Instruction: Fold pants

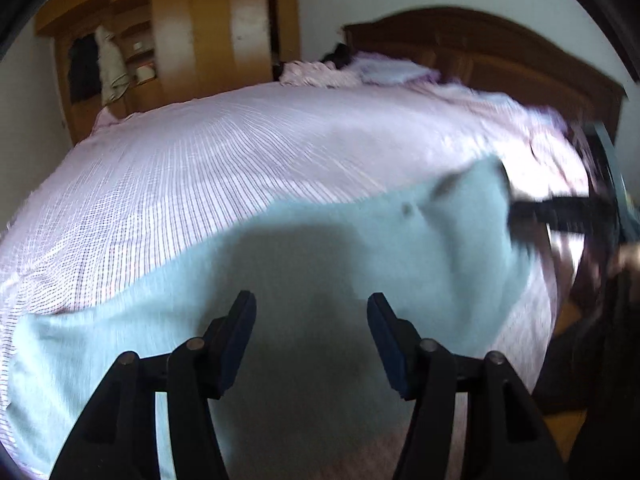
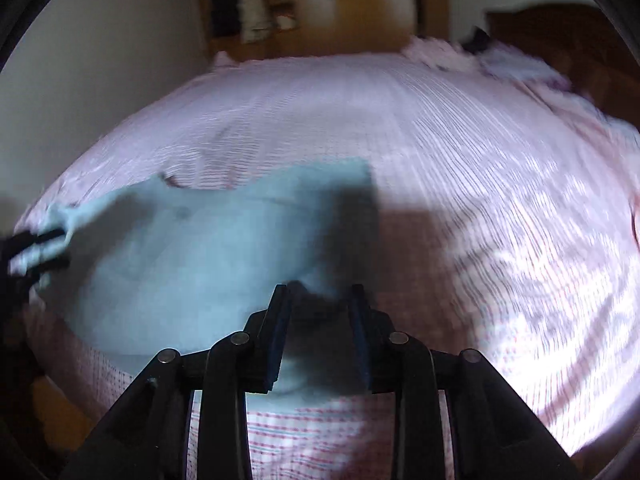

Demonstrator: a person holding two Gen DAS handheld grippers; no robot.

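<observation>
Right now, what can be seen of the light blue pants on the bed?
The pants are pale blue-green, soft-looking cloth, lying spread and rumpled near the edge of the pink striped bedspread. A small dark spot marks them. The right gripper has its fingers around a bunched edge; the left gripper hovers open above the cloth. Motion blur hides seams and legs.

The pants (image 1: 320,248) lie on the bed (image 1: 240,152), spread beneath and ahead of both grippers' jaws. Beyond the bed, a wardrobe (image 1: 192,32) stands ahead-left; the headboard (image 1: 500,48) ahead-right.
</observation>
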